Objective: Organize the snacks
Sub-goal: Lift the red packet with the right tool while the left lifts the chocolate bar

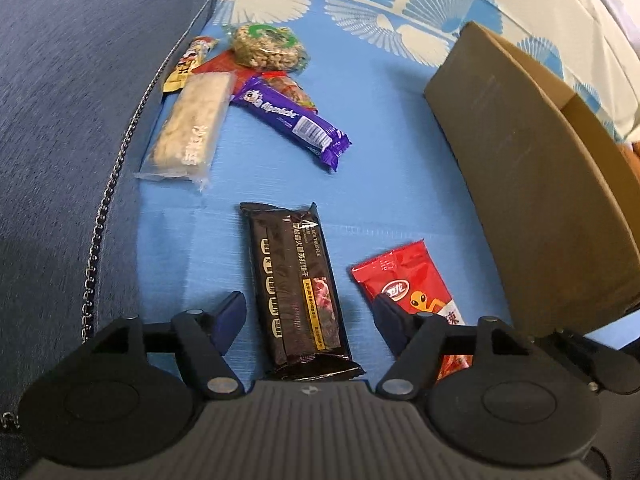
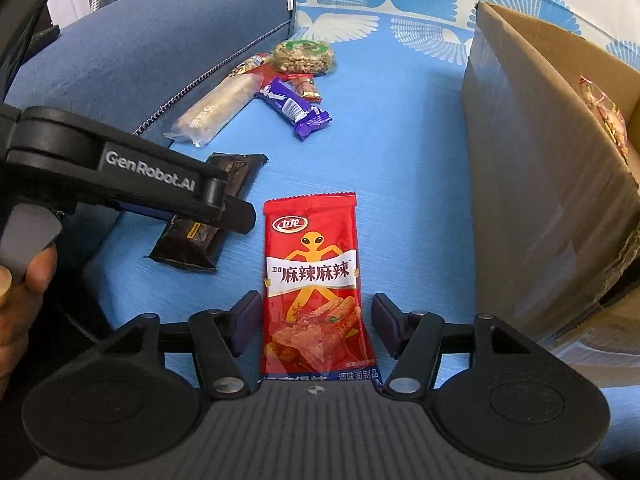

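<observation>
- Blue sofa cushion (image 1: 400,128) carries loose snacks, with more piled at its far left by the armrest.
- Left hand-held gripper (image 1: 308,316) stands wide astride the dark cracker pack (image 1: 298,284); its slick film could slip out.
- Right hand-held gripper (image 2: 314,320) stands wide around the red spicy-strip packet (image 2: 316,276); pinching low may crumple it.
- Cardboard box (image 2: 532,184) is near right; its contents are probably snacks.

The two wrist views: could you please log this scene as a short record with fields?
surface: blue sheet
left gripper: open, fingers either side of black packet
right gripper: open, fingers either side of red packet
far pile: purple bar, pale bar, round cake
cardboard box: open, right side
</observation>
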Demonstrator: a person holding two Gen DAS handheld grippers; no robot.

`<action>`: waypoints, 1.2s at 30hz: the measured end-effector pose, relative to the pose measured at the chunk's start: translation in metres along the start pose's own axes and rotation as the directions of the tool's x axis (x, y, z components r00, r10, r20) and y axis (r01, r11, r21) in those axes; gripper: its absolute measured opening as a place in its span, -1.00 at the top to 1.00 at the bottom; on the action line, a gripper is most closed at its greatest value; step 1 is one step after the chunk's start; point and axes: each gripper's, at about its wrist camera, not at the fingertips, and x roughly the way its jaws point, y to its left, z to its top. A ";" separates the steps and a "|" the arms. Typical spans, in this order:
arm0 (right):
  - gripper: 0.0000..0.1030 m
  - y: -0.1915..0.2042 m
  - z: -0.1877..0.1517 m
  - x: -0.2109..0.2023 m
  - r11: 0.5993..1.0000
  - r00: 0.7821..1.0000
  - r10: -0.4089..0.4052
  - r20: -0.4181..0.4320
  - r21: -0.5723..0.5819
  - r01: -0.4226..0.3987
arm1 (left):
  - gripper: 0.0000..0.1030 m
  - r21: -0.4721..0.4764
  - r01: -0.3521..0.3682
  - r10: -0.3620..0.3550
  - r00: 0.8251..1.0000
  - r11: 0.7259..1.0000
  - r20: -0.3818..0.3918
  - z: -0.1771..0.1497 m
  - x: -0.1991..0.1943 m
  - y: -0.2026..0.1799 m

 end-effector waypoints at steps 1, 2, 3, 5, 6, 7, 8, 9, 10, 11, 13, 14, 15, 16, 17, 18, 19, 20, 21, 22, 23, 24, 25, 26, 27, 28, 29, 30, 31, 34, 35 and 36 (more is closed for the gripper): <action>-0.21 0.001 -0.001 0.000 1.000 1.000 -0.002 0.002 -0.007 0.002 | -0.43 0.007 -0.009 0.009 1.000 1.000 0.001 0.000 0.000 -0.001; -0.16 0.001 -0.001 -0.001 1.000 1.000 -0.006 0.006 -0.017 0.006 | -0.39 0.014 -0.019 0.019 1.000 1.000 0.002 -0.001 0.001 -0.003; -0.07 0.002 -0.002 -0.001 1.000 1.000 -0.010 0.011 -0.025 0.011 | -0.33 0.022 -0.028 0.028 1.000 0.999 0.002 -0.001 0.001 -0.004; -0.04 0.003 -0.003 -0.002 0.999 1.000 -0.019 0.019 -0.039 0.019 | -0.19 0.043 -0.046 0.046 0.999 0.998 0.004 -0.002 0.001 -0.007; -0.02 0.002 -0.004 -0.002 0.999 1.000 -0.018 0.019 -0.040 0.019 | -0.09 0.052 -0.056 0.056 0.998 0.997 0.005 -0.002 0.001 -0.009; -0.01 0.001 -0.004 -0.002 0.999 1.000 -0.017 0.020 -0.038 0.018 | -0.02 0.059 -0.065 0.065 0.998 0.996 0.008 -0.003 0.001 -0.010; 0.01 0.001 -0.004 -0.003 0.999 1.000 -0.018 0.022 -0.035 0.019 | 0.11 0.063 -0.073 0.072 0.997 0.995 0.012 -0.003 0.001 -0.011; 0.02 0.001 -0.004 -0.003 0.999 1.000 -0.018 0.022 -0.031 0.019 | 0.15 0.063 -0.073 0.072 0.997 0.995 0.016 -0.003 0.000 -0.011; 0.03 0.000 -0.004 -0.003 0.999 1.000 -0.018 0.022 -0.028 0.018 | 0.16 0.060 -0.070 0.069 0.997 0.996 0.019 -0.004 -0.001 -0.010; 0.04 0.000 -0.004 -0.004 1.000 1.000 -0.018 0.024 -0.025 0.019 | 0.18 0.054 -0.068 0.067 0.998 0.996 0.022 -0.003 -0.001 -0.009; 0.05 -0.001 -0.004 -0.005 1.000 0.999 -0.023 0.028 -0.020 0.023 | 0.18 0.037 -0.058 0.057 0.998 0.998 0.027 -0.003 -0.003 -0.006; 0.05 -0.002 -0.004 -0.006 0.999 0.999 -0.029 0.033 -0.016 0.029 | 0.18 0.025 -0.053 0.053 0.998 0.998 0.030 -0.003 -0.004 -0.005; 0.05 -0.002 -0.004 -0.008 0.999 0.999 -0.033 0.038 -0.011 0.034 | 0.18 0.014 -0.048 0.047 0.998 0.999 0.032 -0.002 -0.006 -0.003; 0.05 -0.003 -0.003 -0.009 0.999 0.998 -0.035 0.045 -0.004 0.035 | 0.18 0.004 -0.040 0.040 0.999 0.999 0.036 -0.003 -0.007 -0.001; 0.05 -0.005 -0.003 -0.010 0.999 0.998 -0.035 0.052 0.005 0.035 | 0.18 -0.004 -0.032 0.032 0.999 0.999 0.038 -0.003 -0.009 0.000; 0.05 -0.006 -0.002 -0.012 0.999 0.998 -0.033 0.057 0.013 0.032 | 0.18 -0.009 -0.024 0.024 0.999 1.000 0.039 -0.003 -0.010 0.001; 0.05 -0.008 -0.002 -0.013 0.999 0.998 -0.031 0.060 0.020 0.030 | 0.18 -0.013 -0.016 0.017 0.999 1.000 0.039 -0.003 -0.011 0.002; 0.05 -0.008 -0.001 -0.014 0.999 0.998 -0.030 0.061 0.025 0.028 | 0.18 -0.014 -0.011 0.012 0.999 1.000 0.037 -0.003 -0.011 0.002; 0.05 -0.009 -0.001 -0.014 0.999 0.998 -0.029 0.060 0.028 0.027 | 0.18 -0.013 -0.007 0.008 0.999 1.000 0.035 -0.002 -0.011 0.002; 0.05 -0.009 -0.001 -0.014 0.999 0.998 -0.028 0.056 0.031 0.026 | 0.18 -0.012 -0.006 0.006 1.000 1.000 0.031 -0.002 -0.011 0.002; 0.05 -0.009 -0.002 -0.012 0.999 0.998 -0.027 0.049 0.032 0.026 | 0.18 -0.009 -0.007 0.007 1.000 1.000 0.025 -0.002 -0.009 0.002; 0.05 -0.009 -0.002 -0.011 0.999 0.999 -0.028 0.042 0.032 0.027 | 0.18 -0.007 -0.008 0.008 1.000 1.000 0.019 -0.002 -0.008 0.001; 0.05 -0.009 -0.002 -0.010 0.999 0.999 -0.029 0.034 0.033 0.028 | 0.18 -0.005 -0.008 0.008 1.000 1.000 0.013 -0.001 -0.007 0.001; 0.05 -0.008 -0.002 -0.008 0.999 0.999 -0.030 0.026 0.035 0.029 | 0.18 -0.003 -0.010 0.010 1.000 1.000 0.009 -0.001 -0.006 0.001; 0.04 -0.008 -0.002 -0.007 0.999 0.999 -0.031 0.019 0.038 0.030 | 0.18 -0.001 -0.012 0.012 1.000 1.000 0.008 0.000 -0.005 0.001; 0.04 -0.008 -0.002 -0.006 0.999 0.999 -0.030 0.017 0.041 0.030 | 0.18 0.000 -0.012 0.012 1.000 1.000 0.007 0.000 -0.004 0.001; 0.04 -0.008 -0.002 -0.006 0.999 0.999 -0.031 0.017 0.042 0.030 | 0.18 0.000 -0.011 0.011 1.000 1.000 0.007 0.000 -0.004 0.001; 0.03 -0.008 -0.001 -0.005 0.999 0.999 -0.031 0.016 0.042 0.030 | 0.18 -0.001 -0.010 0.010 1.000 1.000 0.007 0.000 -0.004 0.001; 0.03 -0.008 -0.001 -0.005 0.999 0.999 -0.030 0.015 0.041 0.029 | 0.18 -0.001 -0.011 0.011 1.000 1.000 0.007 0.000 -0.004 0.001; 0.01 -0.007 -0.002 -0.005 0.999 0.999 -0.031 0.013 0.034 0.031 | 0.16 -0.002 -0.012 0.012 1.000 1.000 0.007 0.000 -0.003 0.001; -0.01 -0.006 -0.002 -0.005 0.999 0.999 -0.031 0.012 0.032 0.030 | 0.16 -0.001 -0.013 0.013 1.000 1.000 0.007 0.001 -0.002 0.001; -0.02 -0.006 -0.002 -0.005 0.999 0.999 -0.030 0.012 0.029 0.030 | 0.16 0.000 -0.013 0.013 1.000 1.000 0.007 0.001 -0.002 0.001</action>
